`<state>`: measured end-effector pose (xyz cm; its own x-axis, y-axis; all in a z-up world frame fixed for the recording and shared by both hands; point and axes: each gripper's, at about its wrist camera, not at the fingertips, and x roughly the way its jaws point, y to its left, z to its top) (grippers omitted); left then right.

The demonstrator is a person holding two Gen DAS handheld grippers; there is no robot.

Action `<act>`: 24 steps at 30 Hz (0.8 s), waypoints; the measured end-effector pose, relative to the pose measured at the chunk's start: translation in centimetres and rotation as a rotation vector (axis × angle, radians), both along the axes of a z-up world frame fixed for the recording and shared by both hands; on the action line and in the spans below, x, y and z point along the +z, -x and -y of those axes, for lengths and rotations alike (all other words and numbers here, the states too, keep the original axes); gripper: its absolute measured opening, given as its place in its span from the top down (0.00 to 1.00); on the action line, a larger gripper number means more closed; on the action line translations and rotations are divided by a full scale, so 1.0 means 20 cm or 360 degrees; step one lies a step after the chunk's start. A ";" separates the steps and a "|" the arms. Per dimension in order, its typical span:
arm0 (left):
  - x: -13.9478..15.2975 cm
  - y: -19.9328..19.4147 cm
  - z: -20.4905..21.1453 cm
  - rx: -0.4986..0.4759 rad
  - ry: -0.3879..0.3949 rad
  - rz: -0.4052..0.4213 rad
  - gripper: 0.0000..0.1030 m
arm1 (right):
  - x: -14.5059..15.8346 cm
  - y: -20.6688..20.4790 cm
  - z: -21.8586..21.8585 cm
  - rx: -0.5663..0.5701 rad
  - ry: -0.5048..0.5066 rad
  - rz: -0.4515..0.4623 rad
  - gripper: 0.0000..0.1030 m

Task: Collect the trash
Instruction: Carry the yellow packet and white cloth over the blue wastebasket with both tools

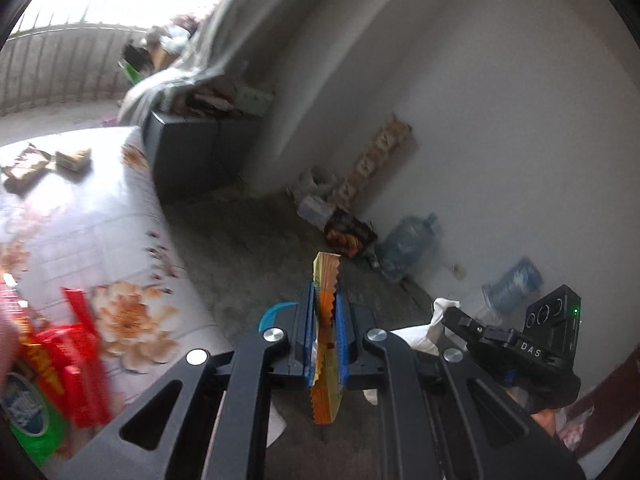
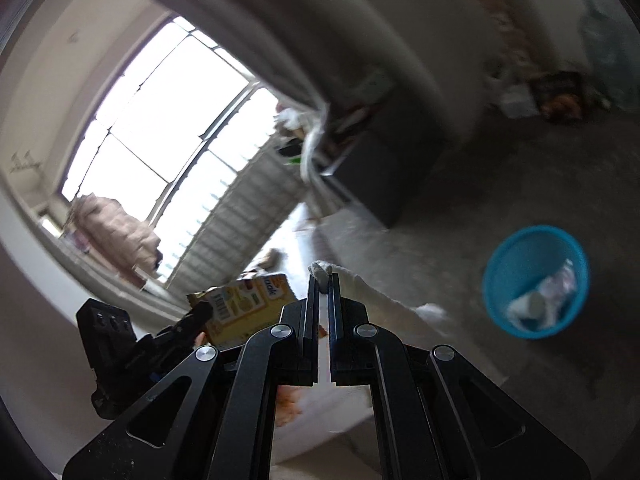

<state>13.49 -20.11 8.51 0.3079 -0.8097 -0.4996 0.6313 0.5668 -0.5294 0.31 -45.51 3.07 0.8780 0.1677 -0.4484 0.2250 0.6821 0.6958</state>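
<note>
Room: grey concrete floor (image 1: 248, 248), white wall, bright barred window behind; both views are smeared with blur.
Left tool (image 1: 325, 312): blue pads pressed onto an orange-and-yellow snack wrapper (image 1: 326, 280), held edge-on with its zigzag end sticking up past the fingertips.
Right tool (image 2: 324, 284): black fingers pressed nearly together, pinching a crumpled white tissue (image 2: 360, 284) that trails off to the right.
Beside the tools: in the left wrist view the right tool sits just to the right with the tissue bunched at its tip; in the right wrist view the wrapper shows its printed face at lower left.
Bed: floral sheet (image 1: 128, 320) at left, carrying red packets (image 1: 76, 360), a green packet and, farther back, two brownish boxes (image 1: 72, 158).
Bin: blue wastebasket (image 2: 496, 264) on the floor right of the right tool, open floor between them, pale trash already inside.
Farther off: dark cabinet (image 1: 188, 152) past the end of the bed, cloth draped over its cluttered top.
Along the wall: dark bag with orange contents (image 1: 350, 234), white scraps, two clear water jugs (image 1: 408, 246) lying on the floor.
</note>
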 end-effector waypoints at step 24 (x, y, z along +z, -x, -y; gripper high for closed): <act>-0.48 -0.08 0.96 -0.0258 -0.0358 -0.0192 0.91 | -0.51 0.13 0.55 -0.0362 -0.0262 -0.0213 0.97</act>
